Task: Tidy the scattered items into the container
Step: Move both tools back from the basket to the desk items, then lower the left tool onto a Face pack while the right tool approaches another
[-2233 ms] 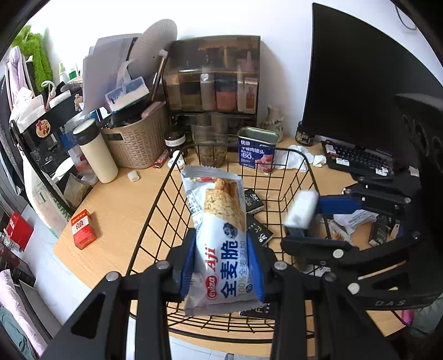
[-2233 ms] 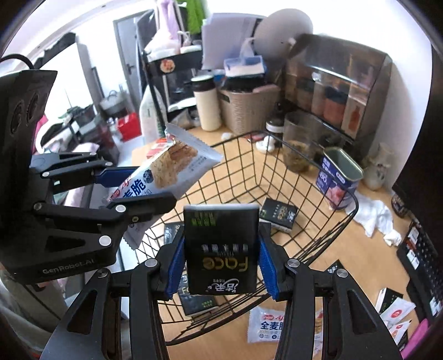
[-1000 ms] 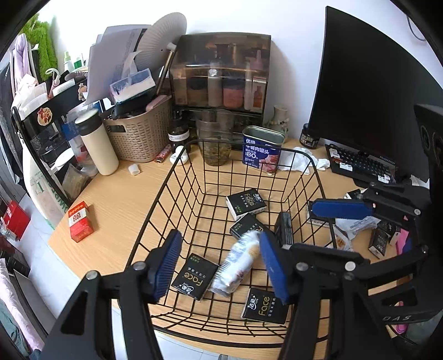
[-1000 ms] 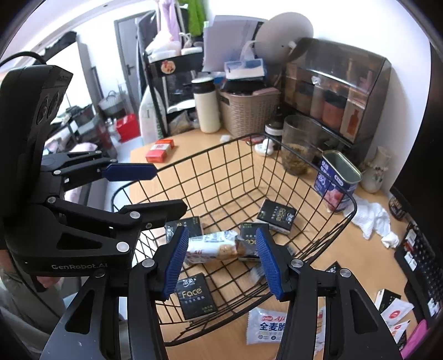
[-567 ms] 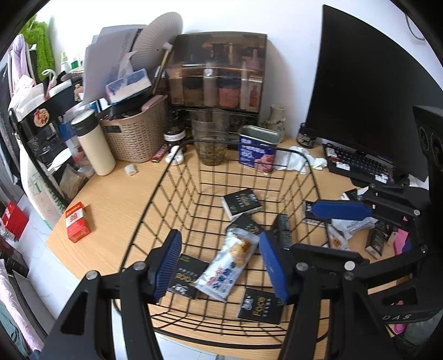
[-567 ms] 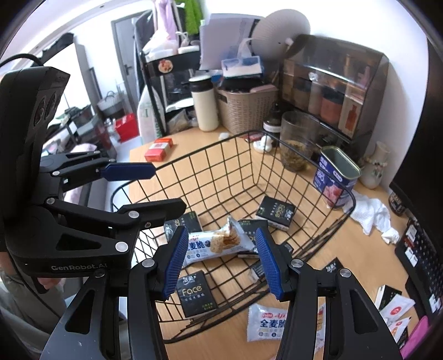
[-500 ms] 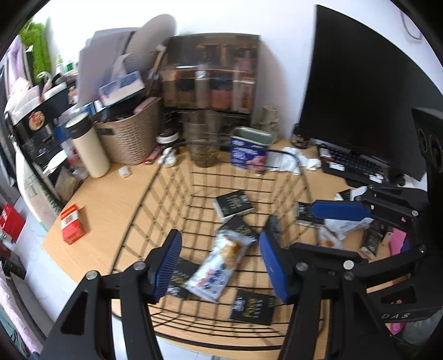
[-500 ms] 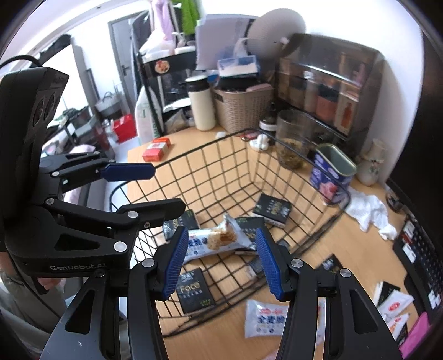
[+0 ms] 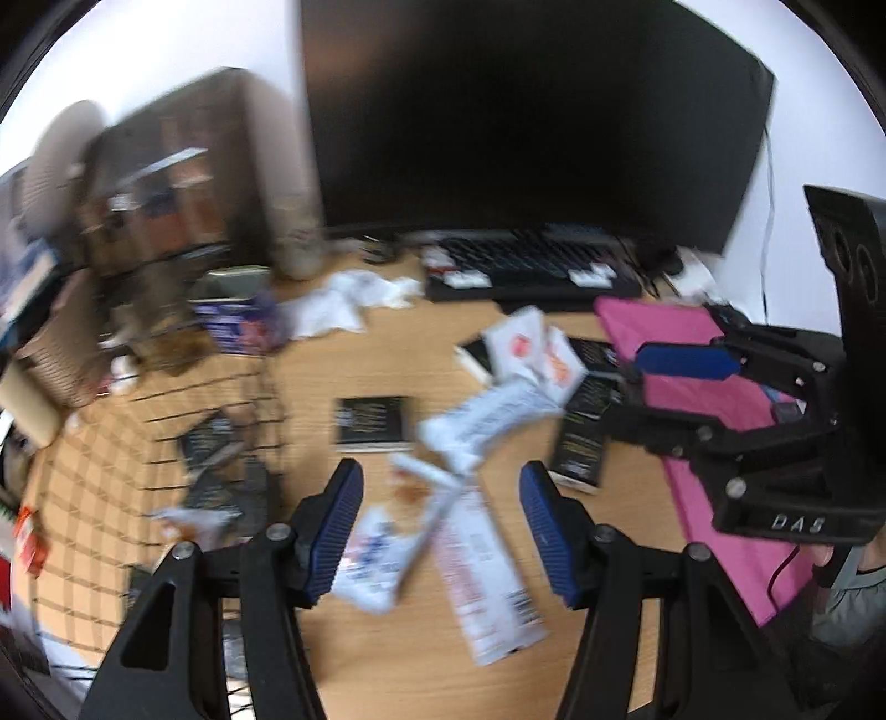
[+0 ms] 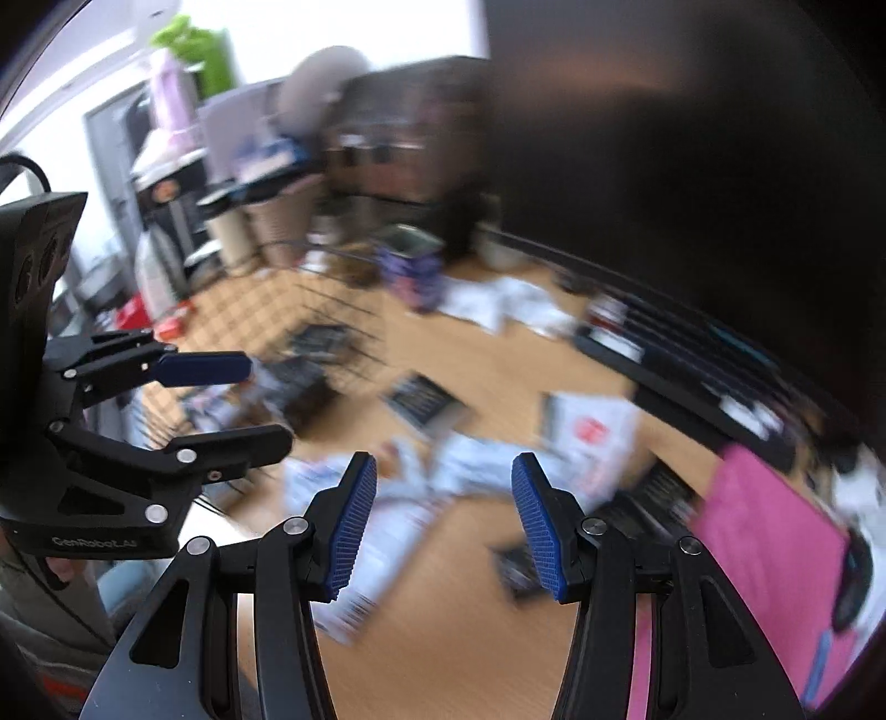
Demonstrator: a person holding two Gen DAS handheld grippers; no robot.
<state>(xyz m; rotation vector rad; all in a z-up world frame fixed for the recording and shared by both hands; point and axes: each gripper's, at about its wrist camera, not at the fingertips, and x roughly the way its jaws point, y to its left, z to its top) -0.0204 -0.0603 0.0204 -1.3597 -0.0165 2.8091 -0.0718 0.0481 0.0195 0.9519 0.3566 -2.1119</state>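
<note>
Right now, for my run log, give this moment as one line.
phase: between picks | left gripper: open, empty | right gripper: open, empty | black wire basket: left | white snack packets: on wooden desk

Blurred view: the right tool [image 10: 443, 520] hangs with jaws apart and empty over white snack packets [image 10: 465, 476] scattered on the wooden bench [image 10: 498, 365], wire basket [image 10: 332, 310] beyond left.

We see a light wooden desk [image 9: 343, 354] set against a white wall [image 9: 166, 50], everything smeared by motion blur. A large dark monitor [image 9: 526, 111] stands at the back with a black keyboard [image 9: 531, 271] before it. To the left a brown cabinet [image 9: 183, 166] sits blurred. Daylight brightens the far room, where a grey door [image 10: 108, 166] shows.
</note>
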